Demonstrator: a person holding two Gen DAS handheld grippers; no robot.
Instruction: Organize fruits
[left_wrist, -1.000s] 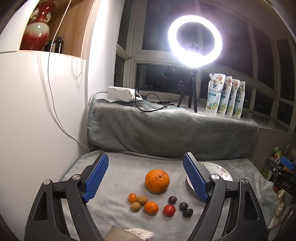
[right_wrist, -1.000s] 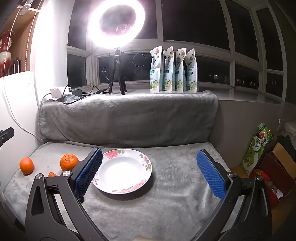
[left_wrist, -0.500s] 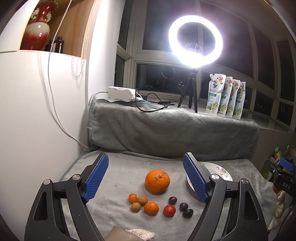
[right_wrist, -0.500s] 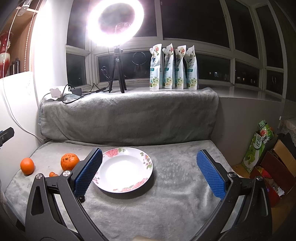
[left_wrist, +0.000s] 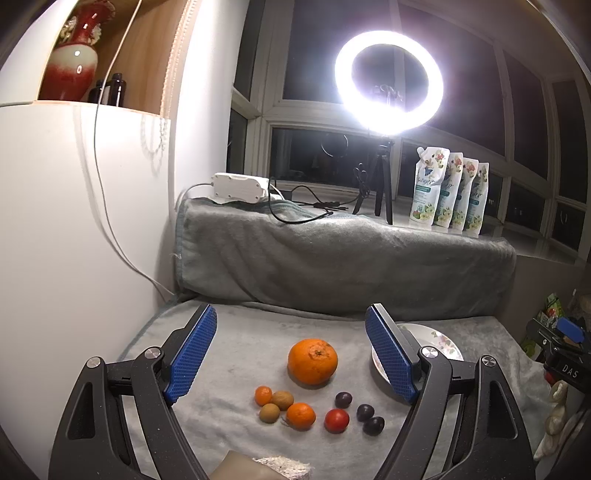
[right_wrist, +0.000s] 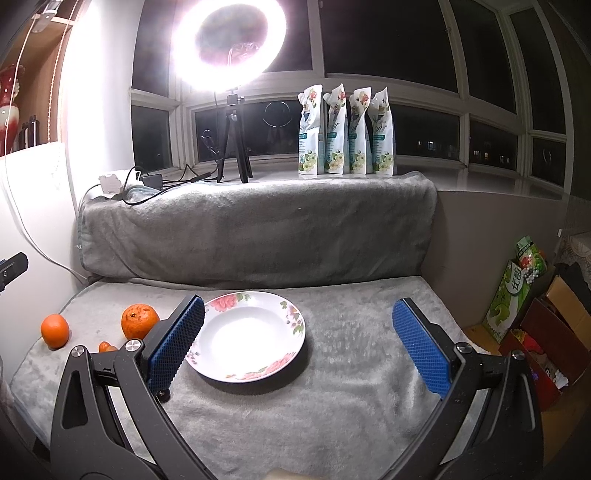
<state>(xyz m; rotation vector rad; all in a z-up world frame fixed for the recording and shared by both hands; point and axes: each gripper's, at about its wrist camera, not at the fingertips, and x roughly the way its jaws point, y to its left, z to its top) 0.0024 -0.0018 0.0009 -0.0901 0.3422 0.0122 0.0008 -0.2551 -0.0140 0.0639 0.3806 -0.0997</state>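
Nothing had moved since a second earlier: we held the left gripper (left_wrist: 290, 350) and right gripper (right_wrist: 297, 339) spread apart, empty. The large orange (left_wrist: 312, 361) sat left of the plate (right_wrist: 245, 336); we judged it firm, best clasped across its middle.
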